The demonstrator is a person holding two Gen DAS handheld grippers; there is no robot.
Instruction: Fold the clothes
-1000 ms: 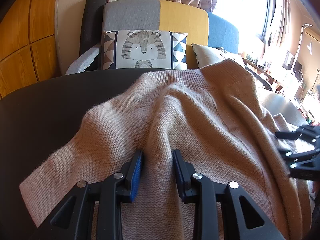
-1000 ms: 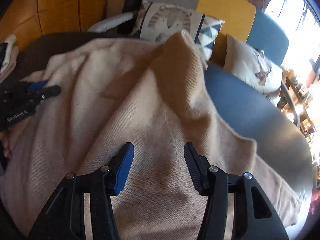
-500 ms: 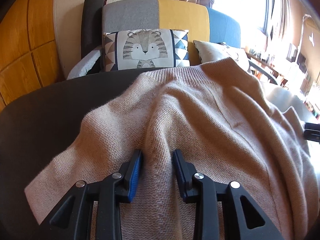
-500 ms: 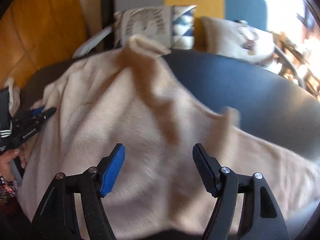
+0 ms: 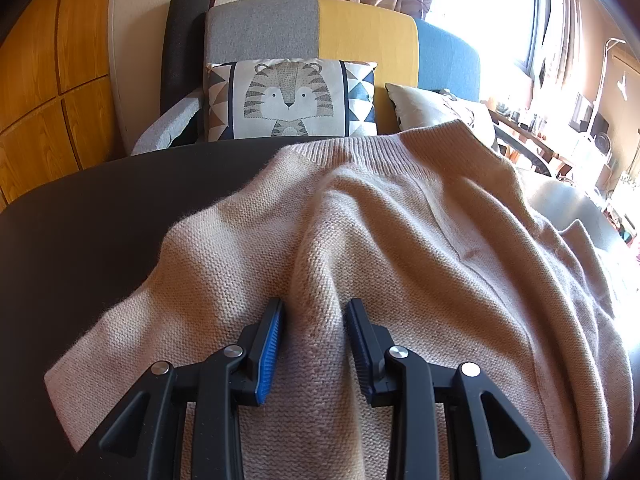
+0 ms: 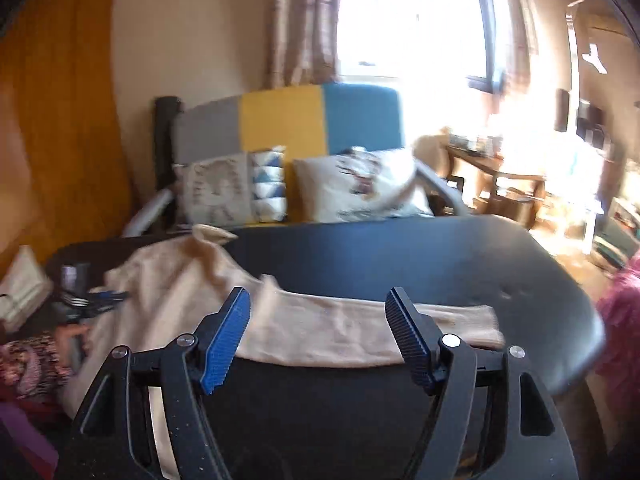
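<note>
Beige knit, a sweater (image 5: 400, 248), lies spread over the dark surface (image 5: 100, 216), and everything else sits around it. Its ribbed hem edge (image 5: 352, 148) reaches the far rim of the surface, just in front of the tiger cushion (image 5: 290, 98) that leans against the grey, yellow and blue sofa back (image 5: 320, 28). The left tongs (image 5: 314, 308) press down near the closer part of the sweater, narrowed on a raised ridge of the knit that bulges up between the two pads; the blue pad (image 5: 270, 344) touches the fabric on one side of the ridge, the dark one on the other.

From the right wrist view, blurred by motion, the sweater (image 6: 176, 276) is bunched toward the left of the surface (image 6: 400, 252), and one sleeve (image 6: 360, 332) stretches flat to the right along the surface, running behind the right tongs (image 6: 318, 304). These stand wide and hold nothing, above and in front of the sleeve. Left of the sweater's bunched part, the other tool (image 6: 92, 300) shows dimly, with a hand (image 6: 72, 334) and a patterned sleeve beside it. Beyond the sweater a pale cushion (image 6: 360, 188) rests on the sofa, under a bright window (image 6: 408, 20)
</note>
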